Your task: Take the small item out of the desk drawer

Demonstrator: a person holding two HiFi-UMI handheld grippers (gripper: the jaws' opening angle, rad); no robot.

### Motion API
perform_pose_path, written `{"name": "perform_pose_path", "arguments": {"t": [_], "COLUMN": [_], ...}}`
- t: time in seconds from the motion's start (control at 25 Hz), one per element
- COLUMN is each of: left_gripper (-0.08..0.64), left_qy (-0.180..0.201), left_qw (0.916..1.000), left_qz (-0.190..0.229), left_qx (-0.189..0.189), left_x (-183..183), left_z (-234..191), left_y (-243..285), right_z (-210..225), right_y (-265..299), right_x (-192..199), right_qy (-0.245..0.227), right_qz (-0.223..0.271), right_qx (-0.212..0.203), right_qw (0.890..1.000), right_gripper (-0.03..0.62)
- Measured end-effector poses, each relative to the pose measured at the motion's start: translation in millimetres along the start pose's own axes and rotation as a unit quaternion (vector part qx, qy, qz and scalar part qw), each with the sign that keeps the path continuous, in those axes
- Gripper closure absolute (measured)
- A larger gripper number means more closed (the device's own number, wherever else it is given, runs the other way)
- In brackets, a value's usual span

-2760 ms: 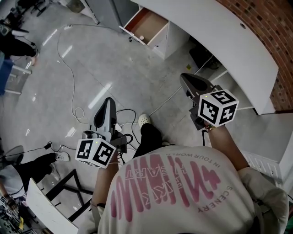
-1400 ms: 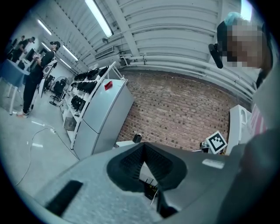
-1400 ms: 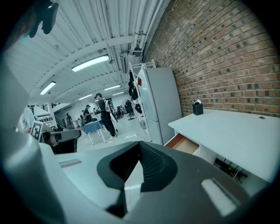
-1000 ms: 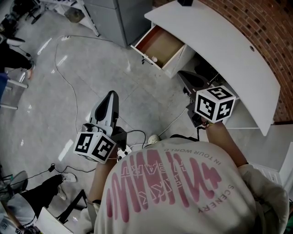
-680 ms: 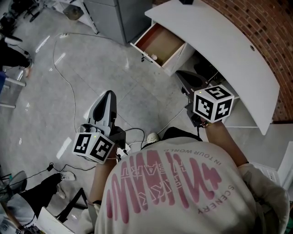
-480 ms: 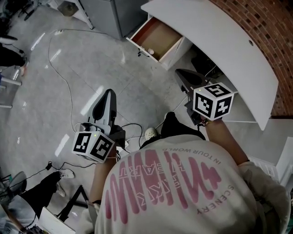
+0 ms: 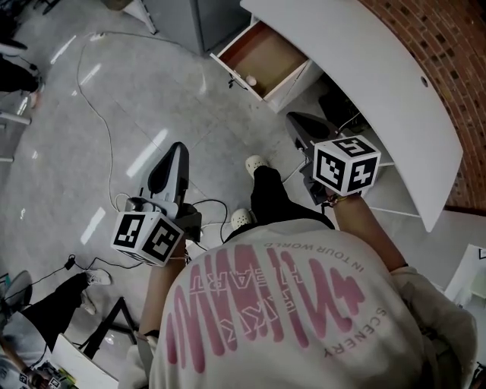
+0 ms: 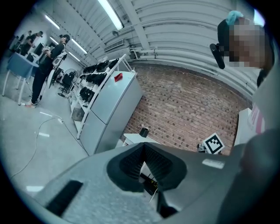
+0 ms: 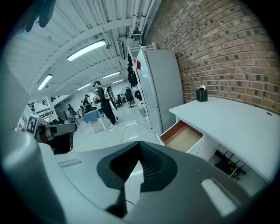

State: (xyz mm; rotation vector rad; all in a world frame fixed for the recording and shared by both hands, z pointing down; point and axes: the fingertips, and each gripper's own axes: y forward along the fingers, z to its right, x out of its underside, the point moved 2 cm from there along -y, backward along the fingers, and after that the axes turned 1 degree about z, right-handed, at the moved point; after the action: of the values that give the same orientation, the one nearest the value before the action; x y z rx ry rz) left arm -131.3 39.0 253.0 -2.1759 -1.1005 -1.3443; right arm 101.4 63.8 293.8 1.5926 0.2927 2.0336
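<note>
The desk drawer stands pulled open under the white desktop. A small white round item lies at its front end. My right gripper hangs shut and empty in the air, short of the drawer, pointing toward it. In the right gripper view its closed jaws point left of the open drawer. My left gripper is over the floor, well left of the drawer. Its jaws meet at the tips with nothing between them.
A grey cabinet stands left of the drawer. A cable trails over the floor, with more cables near my feet. A brick wall runs behind the desk. People stand far off in the hall.
I have stepped toward the desk: one foot has swung forward and both grippers have come along. The jaws of both have stayed shut.
</note>
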Motion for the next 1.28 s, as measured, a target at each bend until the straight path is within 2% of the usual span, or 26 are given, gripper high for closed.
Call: {"name": "perform_pose_path", "arguments": {"t": [0.32, 0.52, 0.72, 1.04, 1.28], "left_gripper": [0.555, 0.555, 0.555, 0.555, 0.555], "left_qy": [0.011, 0.002, -0.013, -0.04, -0.045], "left_qw": [0.9994, 0.998, 0.9963, 0.9876, 0.9801], "left_qz": [0.01, 0.018, 0.011, -0.009, -0.029], "left_qx": [-0.031, -0.06, -0.084, -0.152, -0.191], "left_x": [-23.7, -33.8, -32.1, -8.4, 2.0], "left_z": [-16.5, -31.1, -49.0, -69.6, -86.4], "left_y": [55.6, 97.5, 138.5, 173.5, 192.3], "right_z": [45.0, 74.7, 102.0, 154.2, 197.1], "right_y": [59.3, 102.1, 150.3, 222.0, 272.3], "right_x": [-38.0, -69.6, -83.6, -49.0, -6.2], "right_qy": [0.015, 0.002, -0.003, 0.018, 0.08], "right_qz": [-0.005, -0.021, -0.045, -0.12, -0.178], "right_qx": [-0.03, -0.05, -0.069, -0.075, -0.035], "right_qw": [0.999, 0.999, 0.997, 0.99, 0.98], "right_gripper": [0.58, 0.58, 0.581, 0.58, 0.58]}}
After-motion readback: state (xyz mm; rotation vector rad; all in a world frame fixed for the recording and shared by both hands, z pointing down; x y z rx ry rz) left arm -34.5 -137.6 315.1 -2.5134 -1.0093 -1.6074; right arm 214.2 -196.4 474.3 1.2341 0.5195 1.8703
